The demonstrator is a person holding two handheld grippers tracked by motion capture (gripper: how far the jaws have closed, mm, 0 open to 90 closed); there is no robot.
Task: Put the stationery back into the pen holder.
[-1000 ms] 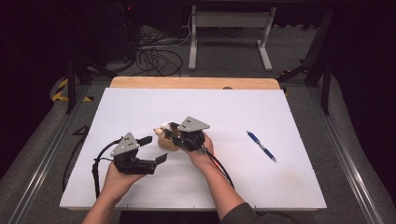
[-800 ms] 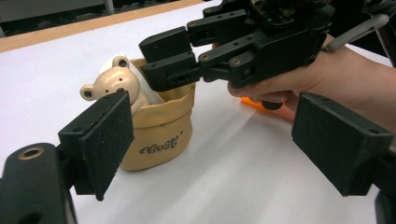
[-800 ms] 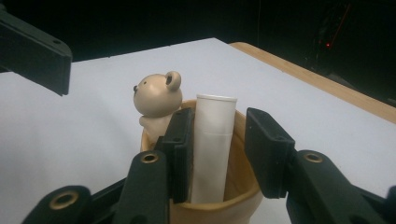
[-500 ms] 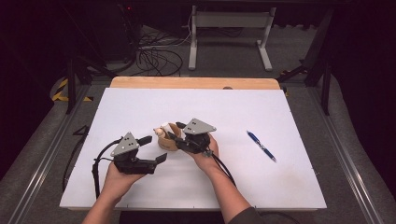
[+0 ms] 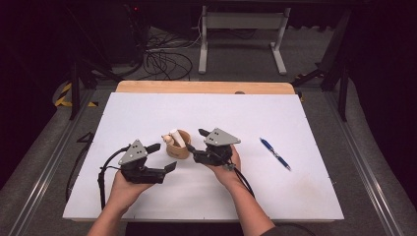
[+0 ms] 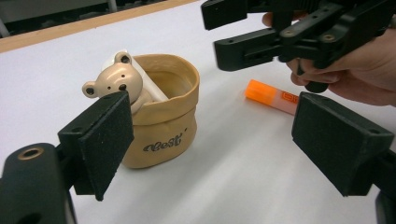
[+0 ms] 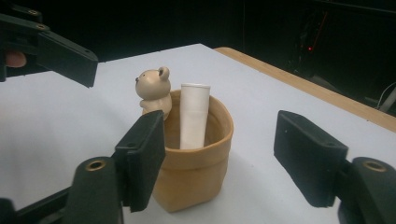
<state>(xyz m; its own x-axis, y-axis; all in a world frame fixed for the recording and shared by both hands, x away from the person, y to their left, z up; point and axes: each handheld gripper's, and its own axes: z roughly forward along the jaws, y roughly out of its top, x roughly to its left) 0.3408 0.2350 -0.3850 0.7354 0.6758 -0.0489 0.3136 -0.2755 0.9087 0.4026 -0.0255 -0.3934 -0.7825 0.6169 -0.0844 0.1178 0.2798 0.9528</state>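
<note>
The tan pouch-shaped cup point(image 5: 178, 145) stood mid-table, a small bear figure point(image 7: 152, 89) on its rim and a white tube point(image 7: 194, 116) upright inside. Just right of the cup, the right gripper point(image 5: 196, 144) had been spreading its jaws, nothing between them. Left of the cup, the left gripper point(image 5: 166, 157) gaped, empty. An orange object point(image 6: 273, 96), perhaps a marker, lay beyond the cup; a blue pen point(image 5: 275, 154) lay well right.

Tan pot point(image 7: 194, 179) with dark script, white tube point(image 7: 194, 115), beige bear point(image 7: 152, 88), orange marker point(image 6: 275, 97), blue pen point(image 5: 274, 154)
</note>
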